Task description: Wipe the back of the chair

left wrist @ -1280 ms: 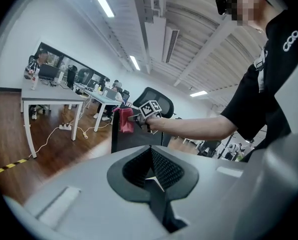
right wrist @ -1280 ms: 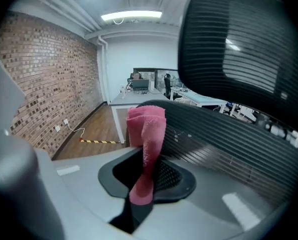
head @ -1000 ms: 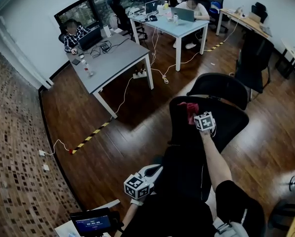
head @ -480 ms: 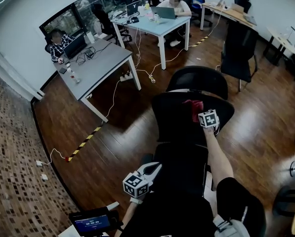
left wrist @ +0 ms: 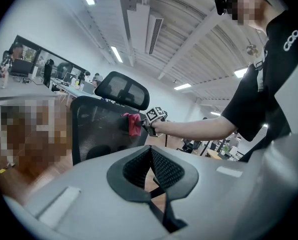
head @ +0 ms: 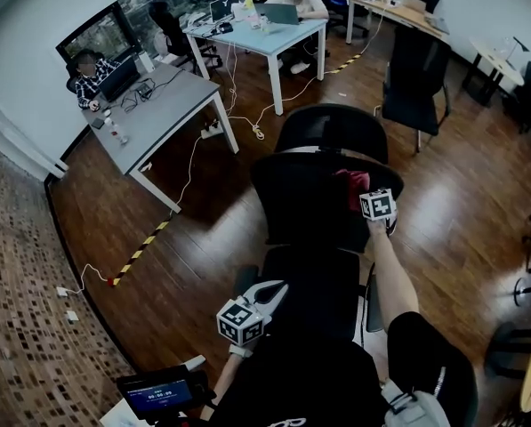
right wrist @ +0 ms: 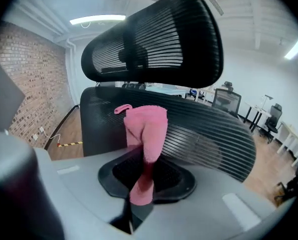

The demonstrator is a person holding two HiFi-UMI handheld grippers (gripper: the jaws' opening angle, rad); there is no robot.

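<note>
The right gripper's (right wrist: 142, 181) jaws are clamped on a pink cloth (right wrist: 145, 126), which is pressed against the upper part of the chair's mesh back (right wrist: 208, 141), just under the headrest (right wrist: 158, 39). The left gripper's (left wrist: 150, 156) jaws are closed together on nothing, held low, well apart from the chair.

The right arm (head: 391, 278) reaches straight forward, its right tool (right wrist: 143, 171) clamped on a folded pink terry cloth (right wrist: 146, 126). The left tool (left wrist: 149, 154) is held low beside the body, jaws together, empty.
</note>
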